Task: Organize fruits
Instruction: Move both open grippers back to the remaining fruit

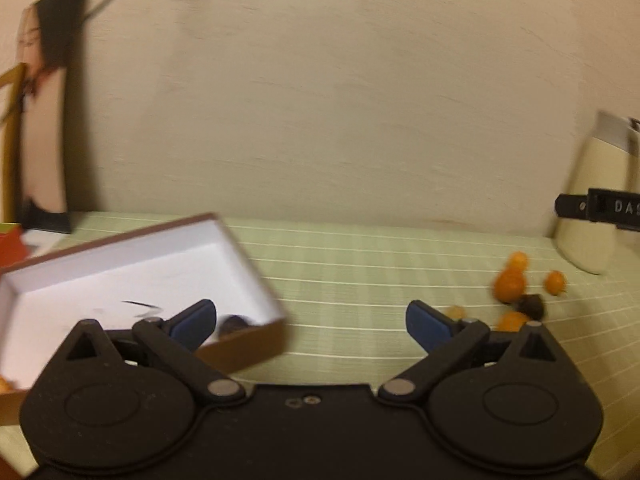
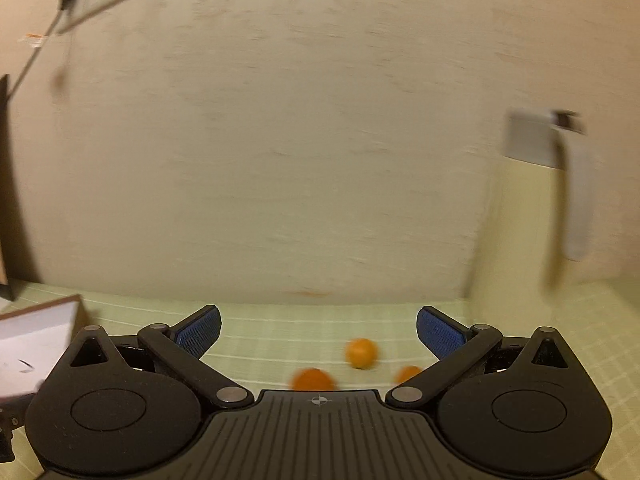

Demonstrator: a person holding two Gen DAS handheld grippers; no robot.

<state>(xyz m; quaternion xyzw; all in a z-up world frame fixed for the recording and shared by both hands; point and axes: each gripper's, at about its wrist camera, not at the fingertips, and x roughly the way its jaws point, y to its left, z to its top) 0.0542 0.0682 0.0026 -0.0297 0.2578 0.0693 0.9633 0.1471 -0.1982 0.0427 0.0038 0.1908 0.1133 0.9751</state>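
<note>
both tongs gape apart, holding nothing. small orange fruits (image 2: 361, 353) lie loose low in the frame between the right gripper (image 2: 319, 330) fingers; the white box (image 1: 120, 280) sits lower left by the left gripper (image 1: 311, 322). judged mid-collection: next, close on one fruit.

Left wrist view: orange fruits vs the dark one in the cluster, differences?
The orange fruits are bright and number several; the dark fruit is brown-black and single. The largest orange one looks bigger than the dark one. Both look roundish and lie on the green striped cloth, outside the box.
</note>
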